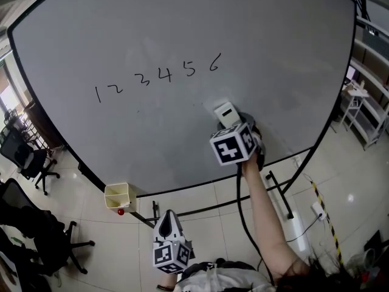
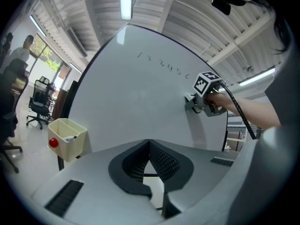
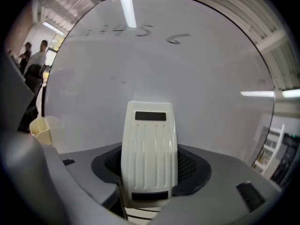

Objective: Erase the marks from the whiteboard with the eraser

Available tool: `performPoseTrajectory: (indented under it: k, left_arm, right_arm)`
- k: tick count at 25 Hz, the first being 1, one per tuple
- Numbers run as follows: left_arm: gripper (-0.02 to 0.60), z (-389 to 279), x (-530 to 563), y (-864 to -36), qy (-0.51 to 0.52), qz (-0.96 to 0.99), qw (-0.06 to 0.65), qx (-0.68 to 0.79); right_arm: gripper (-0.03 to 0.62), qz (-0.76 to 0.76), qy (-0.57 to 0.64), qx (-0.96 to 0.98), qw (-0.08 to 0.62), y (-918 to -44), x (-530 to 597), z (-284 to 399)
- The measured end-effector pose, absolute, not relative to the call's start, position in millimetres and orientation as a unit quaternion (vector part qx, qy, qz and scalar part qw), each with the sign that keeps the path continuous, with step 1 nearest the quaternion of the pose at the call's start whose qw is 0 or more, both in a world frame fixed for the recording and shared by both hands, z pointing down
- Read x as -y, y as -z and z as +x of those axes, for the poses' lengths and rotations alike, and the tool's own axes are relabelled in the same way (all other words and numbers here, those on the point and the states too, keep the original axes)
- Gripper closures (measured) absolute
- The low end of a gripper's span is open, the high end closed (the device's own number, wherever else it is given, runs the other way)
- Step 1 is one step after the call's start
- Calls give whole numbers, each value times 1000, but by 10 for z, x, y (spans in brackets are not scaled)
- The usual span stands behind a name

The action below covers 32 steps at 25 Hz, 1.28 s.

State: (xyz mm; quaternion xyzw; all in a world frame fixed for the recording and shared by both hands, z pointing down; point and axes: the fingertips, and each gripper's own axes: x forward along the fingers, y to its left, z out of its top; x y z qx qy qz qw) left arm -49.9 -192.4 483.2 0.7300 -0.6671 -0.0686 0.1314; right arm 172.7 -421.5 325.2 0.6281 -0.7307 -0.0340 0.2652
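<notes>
Below the row of handwritten black digits, one to six (image 1: pixel 158 78), the head view shows the right tongs (image 1: pixel 229 125) holding a white ribbed plastic eraser (image 1: pixel 225 112) at the large grey-white, black-framed whiteboard (image 1: pixel 273 53). Whether its pad touches cannot be told. Every mark is intact. The left tongs (image 1: pixel 168 216) hang low, well apart from the board, near a cream plastic pen box (image 1: pixel 119 196) at its bottom edge. Pale floor tiles (image 1: pixel 346 181), black office chairs (image 1: pixel 27 157) and metal shelving (image 1: pixel 364 108) surround the stand.

From the left gripper view, that tool's jaws meet at their tips with nothing between them. The board's face is clean apart from the digits, under a ribbed ceiling with a tube light (image 2: pixel 125 1).

From the right gripper view, the jaws clamp only the eraser's lower end, and most of it juts out. A hard sweep could probably twist it loose, a tilted pad would likely leave streaks, and heavy pressure might rock the board.
</notes>
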Motion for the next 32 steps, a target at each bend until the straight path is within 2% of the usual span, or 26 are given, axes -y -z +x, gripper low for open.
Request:
performPoseTrajectory:
  k: [4,6,7,9,11,14,15,17,20,26,32]
  left_arm:
    - [586,-606,1849,-4930,56,722,136,676]
    - [586,-692,1816,-4959,56,714,141,684]
    - [586,-739,1806,-4963,57,710,142,688]
    - [586,-812,1813,-4955,60,704,141,694]
    - [586,-842,1823,-4929,65,701,139,696]
    - [586,-875,1774,-4894,70,700,137,697]
    - [586,-895,1746,-4891,70,700,136,697]
    - [586,-952,1668,-4906,68,701,135,697]
    - [586,-1041,1515,-4983,61,704,142,694]
    - [586,-1018,1170,-5215,41,717,156,678]
    - [586,-812,749,-5153,34,725,136,674]
  right_arm:
    - [318,718,-78,669,174,-3150,4306,3124]
    - [318,718,-120,671,140,-3203,4288,3260]
    - [318,705,-125,686,131,-3189,4272,3100]
    - [319,649,-107,743,126,-3111,4244,2329]
    - [318,611,-61,771,169,-3126,4200,1504]
    - [318,599,39,762,243,-3076,4070,688]
    - [318,584,48,773,243,-3062,4003,472]
    - [316,545,22,814,200,-3096,3840,159]
    - [315,504,-36,855,120,-3271,3475,116]
    - [315,476,-172,862,35,-4255,2505,637]
    - [315,502,-222,833,70,-5121,1331,1237]
